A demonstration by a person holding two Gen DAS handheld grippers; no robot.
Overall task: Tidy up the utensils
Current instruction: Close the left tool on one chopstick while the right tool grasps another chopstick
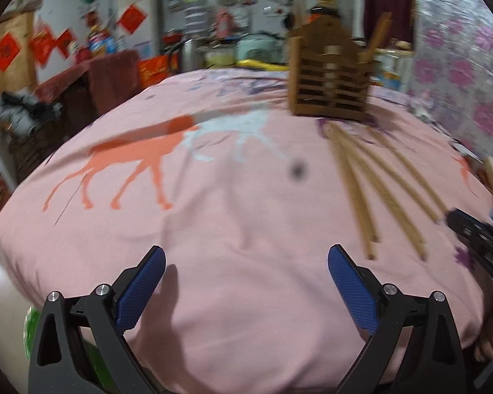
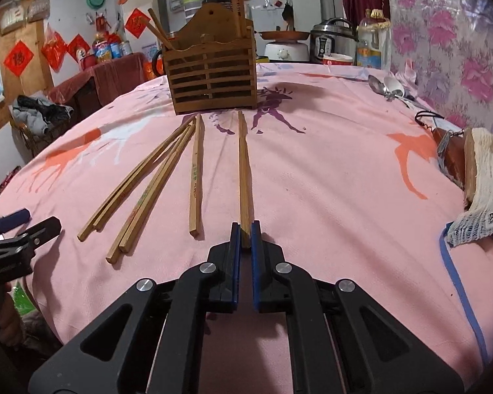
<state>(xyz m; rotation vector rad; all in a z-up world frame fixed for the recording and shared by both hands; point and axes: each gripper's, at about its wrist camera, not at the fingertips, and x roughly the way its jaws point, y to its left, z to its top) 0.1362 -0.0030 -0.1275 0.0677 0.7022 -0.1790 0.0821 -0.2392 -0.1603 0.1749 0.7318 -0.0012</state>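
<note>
the right gripper (image 2: 245, 234) has its blue pads pressed together on the near end of a pair of chopsticks (image 2: 244, 170) that runs straight away from it across the pink cloth (image 2: 328, 197) toward the wooden utensil holder (image 2: 212, 78). the far tips of that pair lie just in front of the holder's base. the holder stands upright at the far middle of the table, with several chopsticks already standing in it, some leaning left and some upright at its right side.

left of the held pair, more loose chopsticks (image 2: 154, 184) lie flat on the cloth in a fan, their far ends gathered near the holder and their near ends spread apart; one single stick lies nearest the held pair, apart from it.

the left gripper (image 1: 246, 282) hovers low over bare cloth at the near left, its fingers (image 1: 144, 282) wide apart with nothing between them. its view is blurred.

at the far right edge of the table lie a metal spoon (image 2: 378, 87) and a white spoon (image 2: 394, 85), touching or overlapping. nearer on the right sits a knitted cream cloth (image 2: 486, 177) beside a brown object i cannot identify.
</note>
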